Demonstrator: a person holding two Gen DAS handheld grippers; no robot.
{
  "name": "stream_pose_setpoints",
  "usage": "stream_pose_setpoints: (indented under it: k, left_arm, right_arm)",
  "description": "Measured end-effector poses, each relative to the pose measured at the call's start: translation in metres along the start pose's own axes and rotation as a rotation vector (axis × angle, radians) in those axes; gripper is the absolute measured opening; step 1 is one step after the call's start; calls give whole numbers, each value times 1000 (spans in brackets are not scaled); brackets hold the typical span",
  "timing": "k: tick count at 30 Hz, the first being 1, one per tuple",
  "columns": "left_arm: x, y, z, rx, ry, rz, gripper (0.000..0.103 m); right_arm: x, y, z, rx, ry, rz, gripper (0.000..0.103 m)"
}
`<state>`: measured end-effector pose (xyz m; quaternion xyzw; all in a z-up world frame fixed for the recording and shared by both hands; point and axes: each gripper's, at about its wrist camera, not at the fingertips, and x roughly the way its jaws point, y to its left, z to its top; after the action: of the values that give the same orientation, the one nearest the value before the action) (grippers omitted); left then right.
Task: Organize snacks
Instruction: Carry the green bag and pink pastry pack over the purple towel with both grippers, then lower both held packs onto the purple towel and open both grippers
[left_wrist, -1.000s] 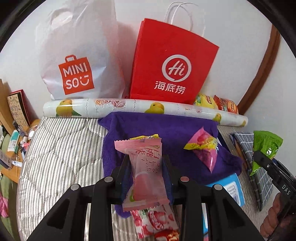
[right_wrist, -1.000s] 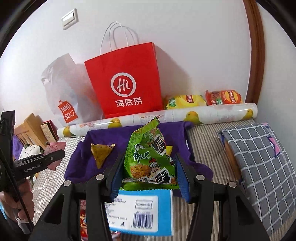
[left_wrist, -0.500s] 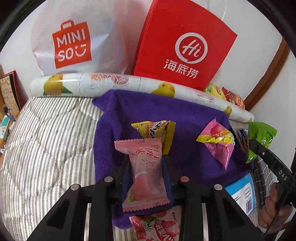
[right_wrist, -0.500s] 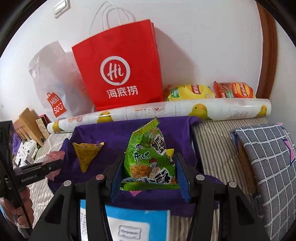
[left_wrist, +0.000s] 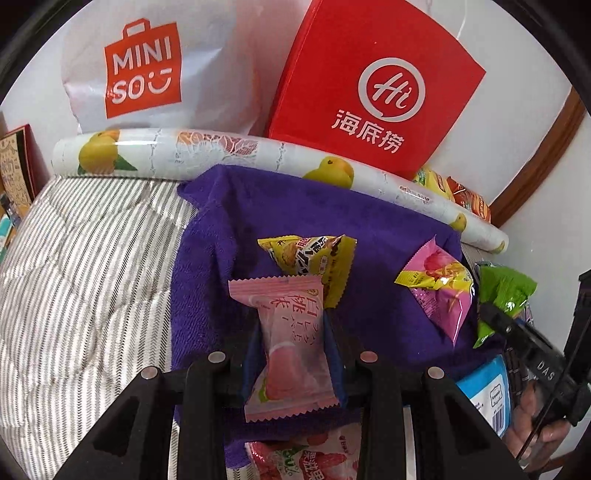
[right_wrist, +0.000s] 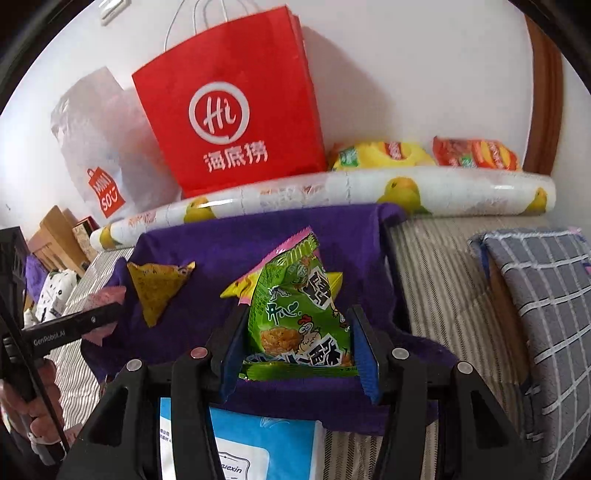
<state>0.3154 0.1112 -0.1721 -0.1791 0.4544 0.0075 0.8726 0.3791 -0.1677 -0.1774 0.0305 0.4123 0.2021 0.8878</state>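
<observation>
My left gripper (left_wrist: 291, 332) is shut on a pink peach candy packet (left_wrist: 290, 343), held over the near edge of a purple towel (left_wrist: 229, 229). On the towel lie a yellow snack packet (left_wrist: 314, 258) just beyond it and a pink-and-yellow packet (left_wrist: 439, 291) to the right. My right gripper (right_wrist: 299, 321) is shut on a green chicken snack bag (right_wrist: 299, 317) over the same towel (right_wrist: 229, 243). The yellow packet (right_wrist: 159, 284) lies left of it; the pink-and-yellow packet (right_wrist: 255, 280) peeks out behind the bag.
A red paper bag (left_wrist: 373, 96), a white Miniso bag (left_wrist: 144, 70) and a fruit-print roll (left_wrist: 236, 151) stand along the wall. Chip bags (right_wrist: 380, 155) lie behind the roll. A blue-white pack (right_wrist: 258, 446) and a red packet (left_wrist: 306, 458) lie near me. A checked cushion (right_wrist: 546, 317) lies right.
Both grippers have moved forward over the purple towel with their packets. The yellow packet has come fully into the left view.
</observation>
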Motion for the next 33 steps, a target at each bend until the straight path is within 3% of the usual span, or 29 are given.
stream_pose_setpoints:
  k: [8,20,22,25,26,28,30,33]
  left_arm:
    - [2,0,1,-24,-36,3,31]
    - [14,5,0,-51,-4,-17,31]
    - [13,3,0,-43,-14,-20,31]
    - [10,2,0,-31,-31,-20,31]
    - [8,1,0,-28,-36,-20,32]
    - [6,1,1,-29,-42,-20,36]
    - [3,0,1,-28,-47,-21,51]
    - [-6,-2,1,-18,-79,5,59]
  right_arm:
    - [4,-1,-5,13,33,30,53]
    - [8,-2,-5,27,50,43,54]
    - [8,0,-4,22,52,50,58]
    - [6,0,-4,29,47,50,75]
    - [4,-1,-3,37,33,57,75]
    - [-1,-3,-3,48,12,81,75]
    - [-4,-4,-2,55,1,92,75]
    - [-8,-5,-3,62,-21,89,76]
